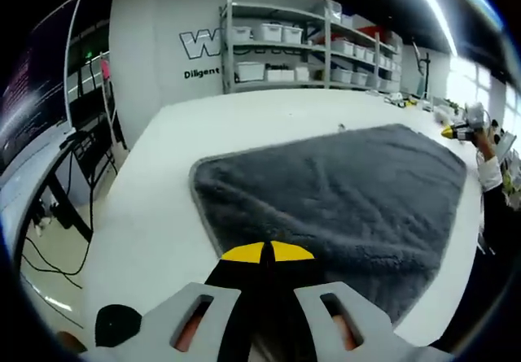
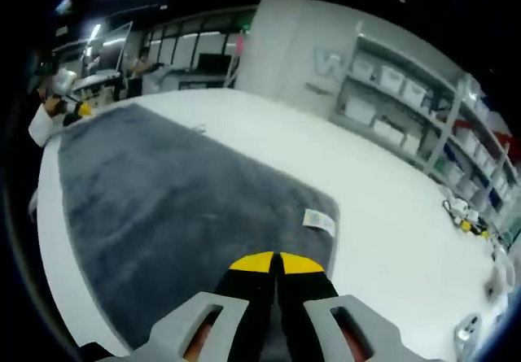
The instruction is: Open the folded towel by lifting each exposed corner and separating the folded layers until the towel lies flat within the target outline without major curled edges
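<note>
Left gripper view: towel ahead (apparently flat).

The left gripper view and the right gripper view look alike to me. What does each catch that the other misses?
The left gripper view alone catches black cables trailing on the floor beside the table. The right gripper view alone catches a small white label on the towel's edge. Both share the grey towel spread on the white table, the shelving with white bins, and yellow-tipped jaws closed together over the towel: left gripper, right gripper.

White wall, metal shelving with bins, bright ceiling strip lights
</note>
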A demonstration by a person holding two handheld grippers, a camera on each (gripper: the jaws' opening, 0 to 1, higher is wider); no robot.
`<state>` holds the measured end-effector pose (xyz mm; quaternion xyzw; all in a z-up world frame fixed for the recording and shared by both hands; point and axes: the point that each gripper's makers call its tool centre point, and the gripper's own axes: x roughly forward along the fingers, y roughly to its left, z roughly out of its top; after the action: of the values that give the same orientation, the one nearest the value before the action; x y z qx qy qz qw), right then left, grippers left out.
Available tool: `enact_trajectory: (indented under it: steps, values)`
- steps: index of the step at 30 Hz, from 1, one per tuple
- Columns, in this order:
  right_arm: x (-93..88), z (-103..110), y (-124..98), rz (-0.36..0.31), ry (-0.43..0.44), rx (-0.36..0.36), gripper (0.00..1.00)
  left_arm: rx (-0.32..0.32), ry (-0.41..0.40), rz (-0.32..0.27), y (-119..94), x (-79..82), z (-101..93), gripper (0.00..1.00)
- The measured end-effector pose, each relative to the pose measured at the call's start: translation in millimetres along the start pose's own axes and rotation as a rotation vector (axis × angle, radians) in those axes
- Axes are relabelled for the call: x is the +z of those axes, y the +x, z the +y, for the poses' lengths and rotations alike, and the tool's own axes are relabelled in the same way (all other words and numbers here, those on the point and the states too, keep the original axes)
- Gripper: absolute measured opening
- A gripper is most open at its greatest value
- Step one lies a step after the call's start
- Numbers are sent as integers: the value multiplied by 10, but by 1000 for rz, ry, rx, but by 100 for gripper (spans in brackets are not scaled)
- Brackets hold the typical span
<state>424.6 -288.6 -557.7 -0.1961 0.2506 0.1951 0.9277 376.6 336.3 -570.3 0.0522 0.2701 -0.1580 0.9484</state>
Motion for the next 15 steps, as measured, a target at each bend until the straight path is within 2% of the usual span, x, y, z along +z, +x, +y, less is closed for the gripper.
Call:
enact_trajectory:
  steps: [15]
  values:
    - [-261, 151, -23, 76, 6, 52, 0, -27, 14, 84, 103, -160, -58, 1]
